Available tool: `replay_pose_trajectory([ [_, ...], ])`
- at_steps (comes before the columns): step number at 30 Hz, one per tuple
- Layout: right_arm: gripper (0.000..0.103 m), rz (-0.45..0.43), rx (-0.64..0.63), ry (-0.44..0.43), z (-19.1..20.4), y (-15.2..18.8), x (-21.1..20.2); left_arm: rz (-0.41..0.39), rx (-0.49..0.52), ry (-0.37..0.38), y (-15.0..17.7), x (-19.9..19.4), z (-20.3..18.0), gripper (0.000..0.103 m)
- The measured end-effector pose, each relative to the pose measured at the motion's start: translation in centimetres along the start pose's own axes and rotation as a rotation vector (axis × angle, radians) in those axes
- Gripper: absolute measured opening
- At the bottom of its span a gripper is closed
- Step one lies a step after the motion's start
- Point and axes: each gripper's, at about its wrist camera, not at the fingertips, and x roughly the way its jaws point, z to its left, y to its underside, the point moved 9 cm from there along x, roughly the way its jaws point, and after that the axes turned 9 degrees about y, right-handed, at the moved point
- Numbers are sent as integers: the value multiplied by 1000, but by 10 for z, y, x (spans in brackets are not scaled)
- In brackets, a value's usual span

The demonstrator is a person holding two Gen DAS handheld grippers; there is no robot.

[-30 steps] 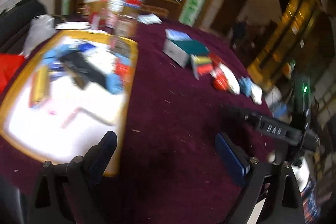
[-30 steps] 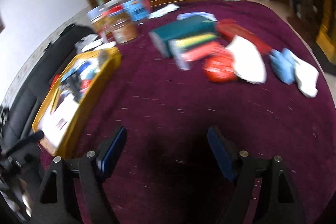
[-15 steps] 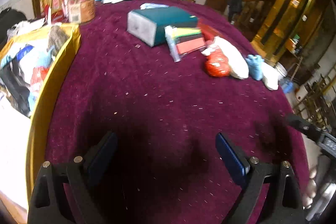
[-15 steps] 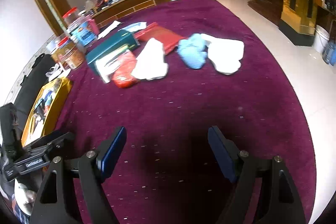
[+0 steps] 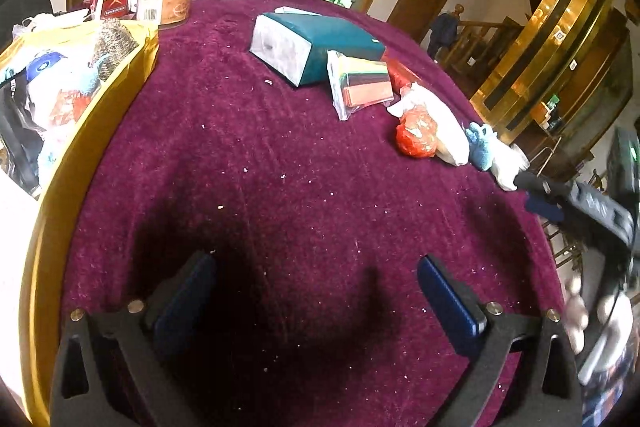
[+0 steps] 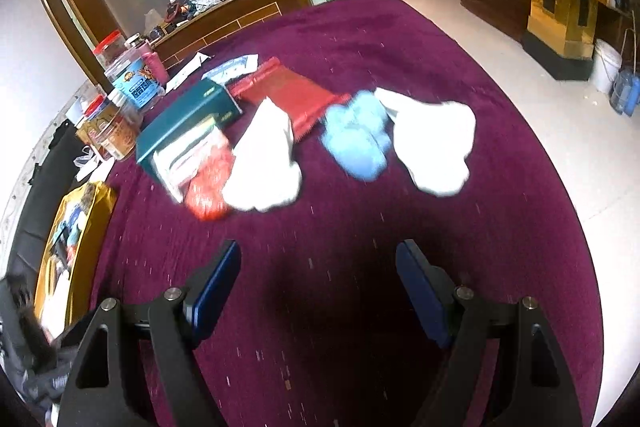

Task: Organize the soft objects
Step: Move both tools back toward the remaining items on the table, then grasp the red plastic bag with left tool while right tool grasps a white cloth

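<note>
Since a second ago the left gripper (image 5: 316,291) has swung from the yellow tray (image 5: 72,163) toward the soft bundles; its jaws, just widened, hold nothing. The right gripper (image 6: 320,279), wide and empty, faces the blue cloth (image 6: 356,139) and white cloth (image 6: 436,143) on the maroon table (image 6: 460,59).

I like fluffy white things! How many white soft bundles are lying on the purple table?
2. One white bundle lies beside the red bag; the other white bundle lies right of the blue bundle. More may hide in the yellow tray.
</note>
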Motion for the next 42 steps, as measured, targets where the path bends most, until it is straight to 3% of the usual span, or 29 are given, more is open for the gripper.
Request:
replay_pose_trajectory([
  [6, 79, -41, -86, 55, 36, -47, 23, -12, -10, 9, -1, -1, 0, 102],
  [9, 79, -10, -139, 114, 56, -65, 47, -20, -18, 19, -1, -2, 1, 102],
  [11, 79, 61, -150, 140, 66, -70, 72, -23, -22, 24, -1, -2, 1, 102],
  [13, 64, 158, -135, 152, 70, -64, 100, -26, -25, 29, -2, -3, 2, 102],
  [14, 43, 181, -129, 134, 72, -60, 105, -27, -27, 32, -2, -3, 2, 102],
  [16, 34, 189, -129, 111, 77, -52, 105, -29, -30, 37, -2, -3, 3, 102],
  [18, 32, 223, -158, 47, 88, -37, 99, -30, -32, 39, -2, -3, 2, 102],
  [23, 32, 293, -318, -118, 120, 21, 56, -30, -34, 42, -3, -3, 3, 102],
  [25, 40, 314, -339, -182, 126, 40, 38, -28, -32, 40, -2, -3, 3, 102],
  [26, 50, 307, -327, -193, 123, 43, 30, -29, -33, 41, -3, -3, 3, 102],
  [27, 59, 291, -310, -195, 119, 44, 24, -29, -34, 42, -3, -3, 3, 102],
  [28, 61, 252, -296, -174, 111, 41, 17, -29, -35, 43, -3, -3, 3, 102],
  [30, 62, 193, -284, -122, 98, 34, 11, -28, -34, 41, -3, -3, 3, 102],
  [35, 64, 176, -268, -105, 98, 29, 17, -10, -12, 14, -2, 0, 1, 102],
  [42, 65, 162, -259, -125, 123, 34, 47, 101, 148, -140, 11, 14, -14, 102],
])
